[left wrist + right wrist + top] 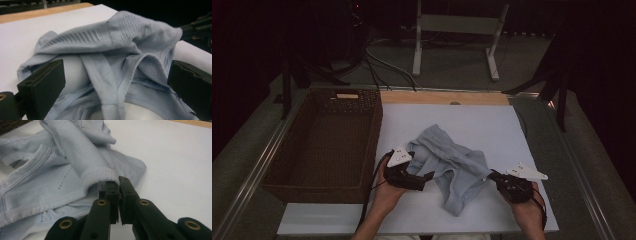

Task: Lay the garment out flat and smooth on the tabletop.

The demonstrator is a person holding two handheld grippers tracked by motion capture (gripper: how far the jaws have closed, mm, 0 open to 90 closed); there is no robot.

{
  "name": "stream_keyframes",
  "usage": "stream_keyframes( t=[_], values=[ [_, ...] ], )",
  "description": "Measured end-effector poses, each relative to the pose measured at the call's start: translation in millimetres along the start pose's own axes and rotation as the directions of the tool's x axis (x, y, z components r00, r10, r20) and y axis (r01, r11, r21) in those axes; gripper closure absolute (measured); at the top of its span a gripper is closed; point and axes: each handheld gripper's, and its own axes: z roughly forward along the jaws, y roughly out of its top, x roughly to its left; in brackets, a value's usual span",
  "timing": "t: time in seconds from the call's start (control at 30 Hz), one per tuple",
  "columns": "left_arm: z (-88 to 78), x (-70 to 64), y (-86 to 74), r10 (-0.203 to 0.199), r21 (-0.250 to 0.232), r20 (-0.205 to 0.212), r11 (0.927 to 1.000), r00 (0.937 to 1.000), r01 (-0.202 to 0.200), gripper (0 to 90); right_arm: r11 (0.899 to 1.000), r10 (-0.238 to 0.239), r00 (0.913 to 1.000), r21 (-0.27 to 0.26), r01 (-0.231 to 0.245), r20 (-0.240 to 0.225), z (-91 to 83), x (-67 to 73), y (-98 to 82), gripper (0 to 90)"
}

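A light blue mesh garment (452, 160) lies crumpled on the white board (492, 125). In the high view my left gripper (424, 173) sits at the garment's left side, held by a hand. Its jaws stand wide open in the left gripper view, and the garment (112, 55) lies bunched ahead of and between them, with my left gripper (115, 82) low over the cloth. My right gripper (491, 174) is at the garment's right edge. My right gripper (117, 182) is shut on a ribbed hem of the garment (75, 162), which folds up from the tips.
A dark woven basket (373, 135) stands along the board's left edge, with nothing in it except a small pale piece at its far end. A wooden strip (444, 97) borders the board's far side. A white frame stand (457, 25) and cables (377, 65) lie on the floor beyond.
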Motion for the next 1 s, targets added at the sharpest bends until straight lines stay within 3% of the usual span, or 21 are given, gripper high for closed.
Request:
stream_keyframes(
  t=[0.3,0.53,0.8,1.0],
  values=[
    [10.9,-0.7,-7.6,-0.026,0.078,0.003,0.9966,0.9997,0.026,4.0,1.000,0.009,0.9999,-0.009,-0.008,0.008,-2.8,-3.8,-0.3,87.2],
    [17.3,-2.3,-12.4,-0.041,0.108,0.012,0.9934,0.9991,0.039,4.0,0.999,0.027,0.9994,-0.018,-0.027,0.019,-6.5,-8.9,-1.1,87.2],
    [24.6,-9.0,-15.3,-0.020,0.151,0.007,0.9884,0.9998,0.019,4.0,0.999,0.032,0.9993,-0.023,-0.031,0.021,-8.4,-10.1,-1.3,87.2],
    [28.0,-9.0,-17.7,-0.031,0.167,-0.004,0.9854,0.9995,0.031,17.7,0.999,0.031,0.9993,-0.025,-0.031,0.020,-9.0,-10.0,-1.1,87.1]
  ],
)
